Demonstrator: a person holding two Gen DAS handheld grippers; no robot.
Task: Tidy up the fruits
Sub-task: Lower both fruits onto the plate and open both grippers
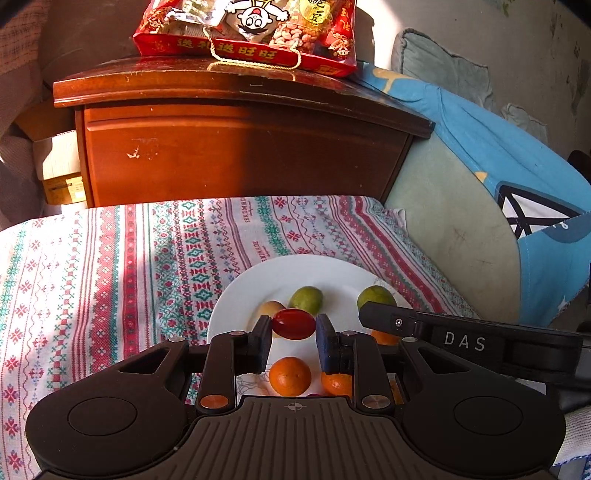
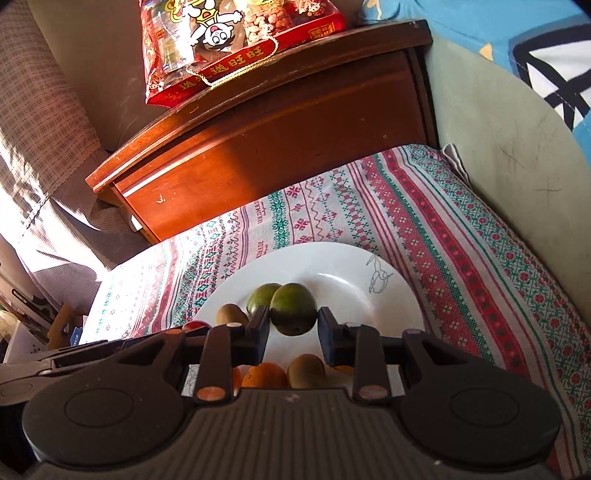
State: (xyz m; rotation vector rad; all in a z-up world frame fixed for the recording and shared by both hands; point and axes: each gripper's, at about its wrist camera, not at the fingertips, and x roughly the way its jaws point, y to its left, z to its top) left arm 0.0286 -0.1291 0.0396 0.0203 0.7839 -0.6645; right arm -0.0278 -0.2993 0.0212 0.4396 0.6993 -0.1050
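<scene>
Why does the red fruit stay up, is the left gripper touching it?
Touching. The left wrist view shows the left gripper with both fingers pressed against the red fruit, above the plate.

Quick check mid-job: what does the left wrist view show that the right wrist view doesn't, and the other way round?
Left wrist only: the left gripper shut on a red fruit, and the right gripper's finger crossing in at the right, over the plate.

Right wrist only: the right gripper shut on a green fruit, and the bird drawing on the plate rim.

Both: the white plate of fruit on the patterned cloth, the wooden cabinet and the red snack bag.
</scene>
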